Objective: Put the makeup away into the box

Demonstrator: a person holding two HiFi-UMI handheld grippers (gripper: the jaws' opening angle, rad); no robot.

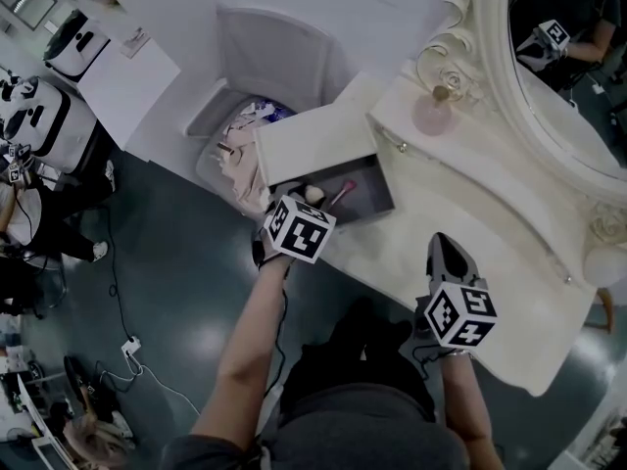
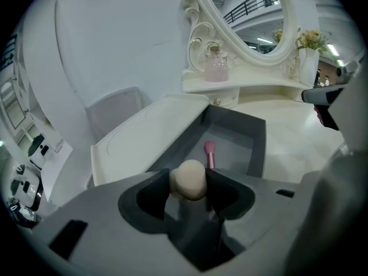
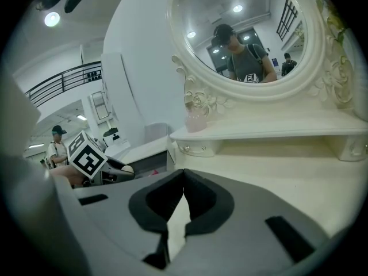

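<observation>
A grey open box (image 1: 383, 198) stands on the white dressing table (image 1: 470, 223), with a pink makeup brush (image 1: 343, 192) lying inside it. My left gripper (image 1: 310, 200) hangs over the box's near end, shut on a beige makeup sponge (image 1: 314, 194). In the left gripper view the sponge (image 2: 190, 180) sits squeezed between the dark pads (image 2: 225, 193), above the box wall (image 2: 256, 145) and the brush (image 2: 209, 153). My right gripper (image 1: 446, 254) rests over the table's front part. Its jaws (image 3: 183, 188) are shut with nothing between them.
A white lid (image 1: 313, 140) lies beside the box. A pink perfume bottle (image 1: 434, 114) stands on the raised shelf under the ornate oval mirror (image 1: 573, 96). A grey bin (image 1: 235, 155) with cloths sits on the floor left of the table, near cables.
</observation>
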